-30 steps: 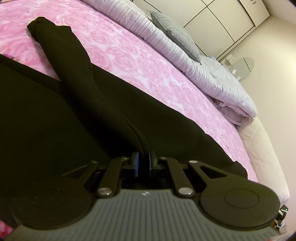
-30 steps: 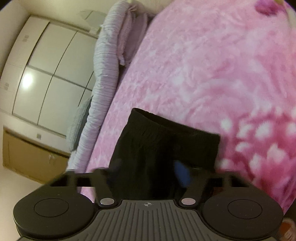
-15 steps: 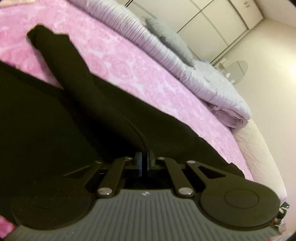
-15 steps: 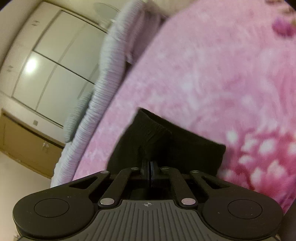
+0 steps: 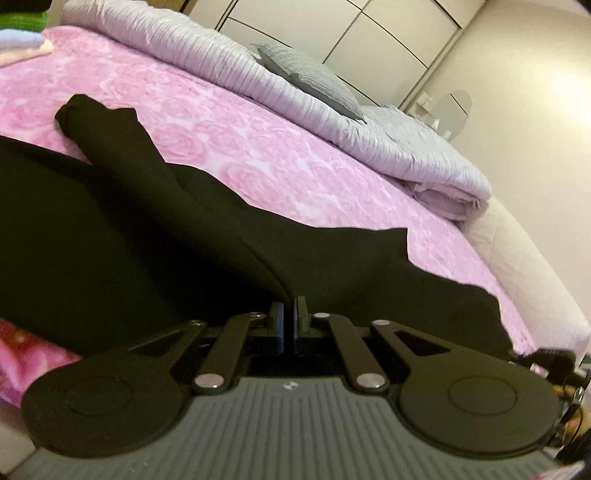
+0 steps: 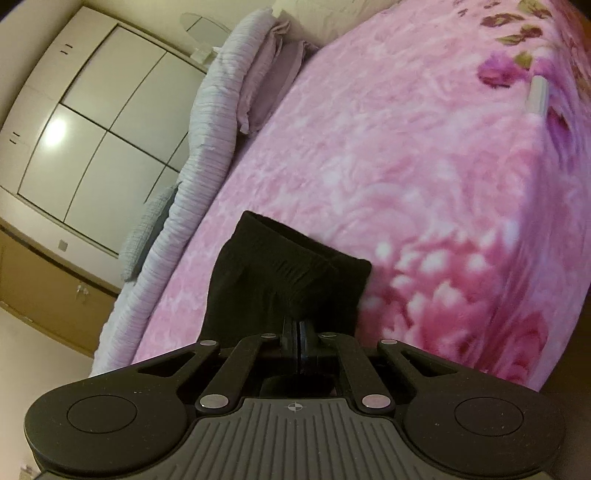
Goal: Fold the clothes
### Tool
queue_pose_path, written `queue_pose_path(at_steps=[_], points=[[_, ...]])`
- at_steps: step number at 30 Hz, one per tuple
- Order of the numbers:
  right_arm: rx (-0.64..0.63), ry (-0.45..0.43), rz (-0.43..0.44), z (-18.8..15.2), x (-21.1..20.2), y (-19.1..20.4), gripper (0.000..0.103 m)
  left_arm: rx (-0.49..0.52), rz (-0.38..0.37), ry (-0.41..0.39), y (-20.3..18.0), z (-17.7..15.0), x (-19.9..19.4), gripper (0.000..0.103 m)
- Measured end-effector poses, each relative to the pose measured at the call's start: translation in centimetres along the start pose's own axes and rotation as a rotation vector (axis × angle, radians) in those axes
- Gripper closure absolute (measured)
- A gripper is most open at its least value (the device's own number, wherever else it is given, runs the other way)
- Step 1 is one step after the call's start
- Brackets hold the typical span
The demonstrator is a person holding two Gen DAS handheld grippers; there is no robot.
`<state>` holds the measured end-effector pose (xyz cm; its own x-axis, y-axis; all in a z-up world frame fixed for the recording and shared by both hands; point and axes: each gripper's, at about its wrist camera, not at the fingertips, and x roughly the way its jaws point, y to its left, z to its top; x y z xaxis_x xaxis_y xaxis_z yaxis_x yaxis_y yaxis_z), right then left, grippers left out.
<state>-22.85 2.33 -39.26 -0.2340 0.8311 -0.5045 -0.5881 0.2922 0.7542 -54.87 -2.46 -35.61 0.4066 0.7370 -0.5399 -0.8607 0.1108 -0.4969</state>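
A black garment (image 5: 110,229) lies spread on the pink rose-patterned bed cover (image 5: 229,136). One long sleeve runs from my left gripper up to its cuff (image 5: 74,114) at the upper left. My left gripper (image 5: 290,310) is shut on a fold of the black fabric. In the right wrist view, my right gripper (image 6: 298,328) is shut on the ribbed cuff end of the black garment (image 6: 284,269), which is bunched on the pink bed cover (image 6: 406,166).
A rolled lilac quilt (image 5: 229,70) with a grey pillow (image 5: 310,81) lies along the far side of the bed. White wardrobe doors (image 6: 92,147) stand behind. Folded clothes (image 5: 22,29) sit at the top left. The bed's edge (image 6: 554,258) drops off at the right.
My right gripper closed on the cuff, from open one second ago. The left gripper stayed shut on the fabric and the view shifted as it pulled the fold.
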Motion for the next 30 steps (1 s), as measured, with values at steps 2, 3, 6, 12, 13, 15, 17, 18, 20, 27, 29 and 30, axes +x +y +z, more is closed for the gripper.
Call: queue_pose_path(at_steps=[2, 3, 6, 12, 13, 15, 17, 18, 20, 27, 29, 30], points=[[-0.009, 0.002, -0.01, 0.0, 0.0, 0.0, 0.101, 0.011, 0.015, 0.016, -0.2, -0.7, 0.3, 0.101], [-0.013, 0.003, -0.014, -0.1, 0.1, 0.0, 0.101, 0.014, 0.026, 0.028, -0.2, -1.1, 0.5, 0.101], [-0.069, 0.047, -0.085, -0.2, 1.4, 0.0, 0.1, 0.012, 0.086, 0.076, 0.2, -2.6, 2.0, 0.097], [-0.377, -0.095, -0.302, -2.2, -0.1, 6.1, 0.034, 0.048, 0.121, 0.038, 0.2, -1.8, -0.4, 0.089], [-0.423, -0.121, -0.298, -2.7, -0.2, 7.3, 0.034, 0.058, 0.142, 0.028, 0.3, -1.6, -1.1, 0.089], [-0.451, -0.087, -0.199, -3.8, 0.3, 9.4, 0.035, 0.046, 0.174, 0.022, 1.2, -1.1, -2.0, 0.089], [-0.447, 0.016, -0.067, -5.3, 2.0, 11.4, 0.035, 0.016, 0.205, 0.014, 2.3, -0.9, -2.6, 0.089], [-0.458, 0.091, 0.003, -6.4, 3.3, 12.6, 0.035, -0.002, 0.226, 0.008, 2.8, -0.7, -2.8, 0.089], [-0.518, 0.218, 0.085, -9.6, 6.3, 15.3, 0.035, -0.034, 0.26, -0.002, 4.0, -0.2, -3.0, 0.089], [-0.585, 0.511, 0.262, -19.5, 14.1, 22.3, 0.052, -0.124, 0.342, 0.018, 8.5, 2.0, -3.9, 0.091], [-0.6, 0.56, 0.288, -21.5, 15.7, 24.0, 0.052, -0.132, 0.368, 0.024, 9.3, 2.9, -4.3, 0.091], [-0.615, 0.586, 0.291, -22.4, 16.5, 24.8, 0.052, -0.144, 0.363, 0.03, 9.5, 3.3, -4.4, 0.09]])
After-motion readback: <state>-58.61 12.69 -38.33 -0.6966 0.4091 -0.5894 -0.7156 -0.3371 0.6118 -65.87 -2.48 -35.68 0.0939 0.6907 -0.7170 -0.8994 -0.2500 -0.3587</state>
